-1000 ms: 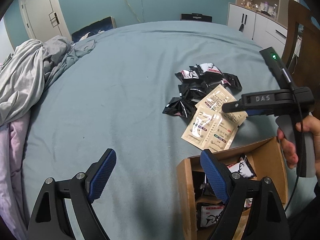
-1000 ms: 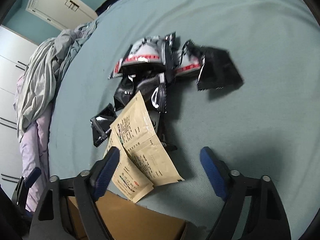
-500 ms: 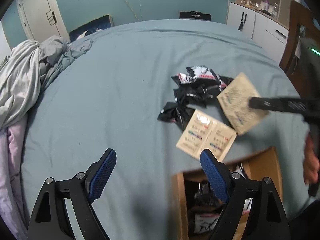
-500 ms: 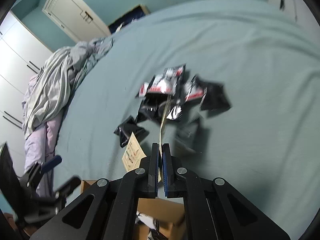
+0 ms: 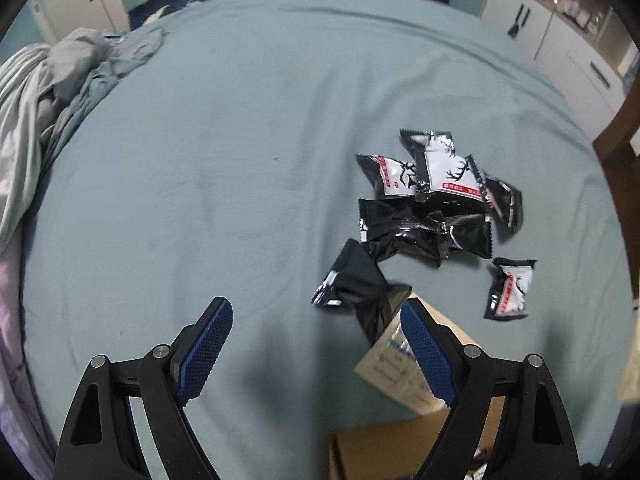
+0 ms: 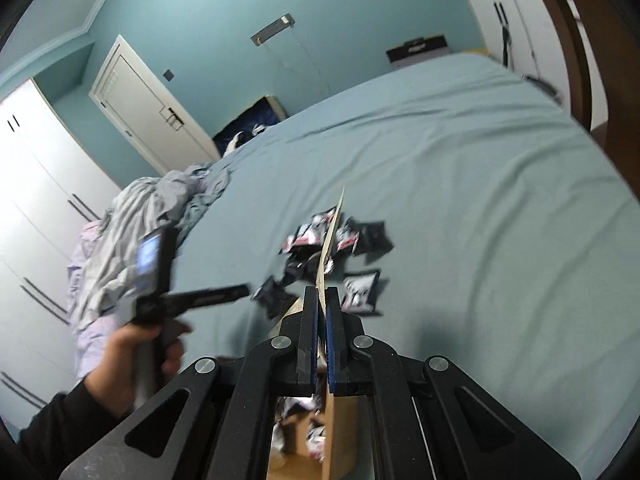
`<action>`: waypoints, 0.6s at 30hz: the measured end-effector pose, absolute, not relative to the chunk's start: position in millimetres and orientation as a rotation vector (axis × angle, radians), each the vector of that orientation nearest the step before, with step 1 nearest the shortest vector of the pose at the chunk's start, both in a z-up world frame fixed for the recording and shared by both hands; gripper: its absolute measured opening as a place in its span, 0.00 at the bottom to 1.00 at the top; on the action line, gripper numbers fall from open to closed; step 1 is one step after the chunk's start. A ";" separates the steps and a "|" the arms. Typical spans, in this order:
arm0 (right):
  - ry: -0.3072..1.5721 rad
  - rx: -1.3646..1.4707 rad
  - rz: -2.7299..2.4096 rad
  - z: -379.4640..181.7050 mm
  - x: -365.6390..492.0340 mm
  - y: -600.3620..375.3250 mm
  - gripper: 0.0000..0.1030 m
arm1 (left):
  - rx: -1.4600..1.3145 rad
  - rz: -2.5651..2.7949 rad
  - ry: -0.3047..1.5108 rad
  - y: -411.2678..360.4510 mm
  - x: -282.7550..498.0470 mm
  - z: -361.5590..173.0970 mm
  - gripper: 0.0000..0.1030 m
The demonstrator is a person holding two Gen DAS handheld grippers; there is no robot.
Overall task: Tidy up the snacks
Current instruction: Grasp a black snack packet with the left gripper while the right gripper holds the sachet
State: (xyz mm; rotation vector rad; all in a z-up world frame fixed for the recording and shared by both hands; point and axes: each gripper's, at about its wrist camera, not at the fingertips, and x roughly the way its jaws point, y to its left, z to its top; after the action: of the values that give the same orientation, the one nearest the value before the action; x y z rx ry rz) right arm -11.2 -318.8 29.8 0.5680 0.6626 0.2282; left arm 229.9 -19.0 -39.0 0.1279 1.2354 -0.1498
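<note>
Several black and white snack packets (image 5: pixel 436 200) lie in a heap on the blue bed; they also show in the right wrist view (image 6: pixel 340 240). A tan packet (image 5: pixel 396 364) lies on the bed by the cardboard box (image 5: pixel 384 452). My left gripper (image 5: pixel 316 344) is open and empty above the bed, left of the box. My right gripper (image 6: pixel 322 300) is shut on another tan packet (image 6: pixel 332 236), seen edge-on, held above the box (image 6: pixel 340 436), which holds several snack packets.
A crumpled grey blanket (image 5: pixel 48 92) lies at the bed's left side. White cabinets (image 5: pixel 568 32) and a brown wooden headboard (image 5: pixel 620 148) stand to the right. A white door (image 6: pixel 148 108) and wardrobe are at the back left.
My right gripper shut on the upper tan packet and lifted it off the bed toward the box. My left gripper moved forward over the bed, staying open.
</note>
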 end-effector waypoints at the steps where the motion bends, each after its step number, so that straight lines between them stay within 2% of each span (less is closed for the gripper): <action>1: 0.654 0.592 0.253 29.3 -16.2 -322.2 0.01 | 0.136 -0.143 1.238 -23.8 233.6 -42.3 0.85; 7: 0.649 0.586 0.259 23.7 -26.2 -337.9 0.01 | 0.184 -0.164 1.363 -47.7 255.8 -79.5 0.84; 9: 0.665 0.567 0.231 20.5 -19.6 -335.7 0.01 | 0.202 -0.147 1.398 -50.7 261.4 -90.1 0.76; 10: 0.672 0.557 0.220 19.5 -12.6 -333.1 0.01 | 0.182 -0.159 1.413 -50.3 262.7 -93.0 0.62; 12: 0.693 0.541 0.201 14.6 -9.1 -331.3 0.01 | 0.133 -0.179 1.420 -47.6 264.3 -93.2 0.57; 14: 0.711 0.542 0.200 20.5 1.5 -321.7 0.01 | 0.121 -0.182 1.387 -45.1 260.9 -86.4 0.44; 18: 0.745 0.597 0.260 25.4 9.7 -315.1 0.01 | 0.123 -0.179 1.319 -40.3 245.7 -62.7 0.32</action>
State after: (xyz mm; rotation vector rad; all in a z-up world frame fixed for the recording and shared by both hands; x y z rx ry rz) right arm 9.7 -315.1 25.4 0.5971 0.7446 0.2596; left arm 245.7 -40.3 -62.7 0.1234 1.3188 -0.1792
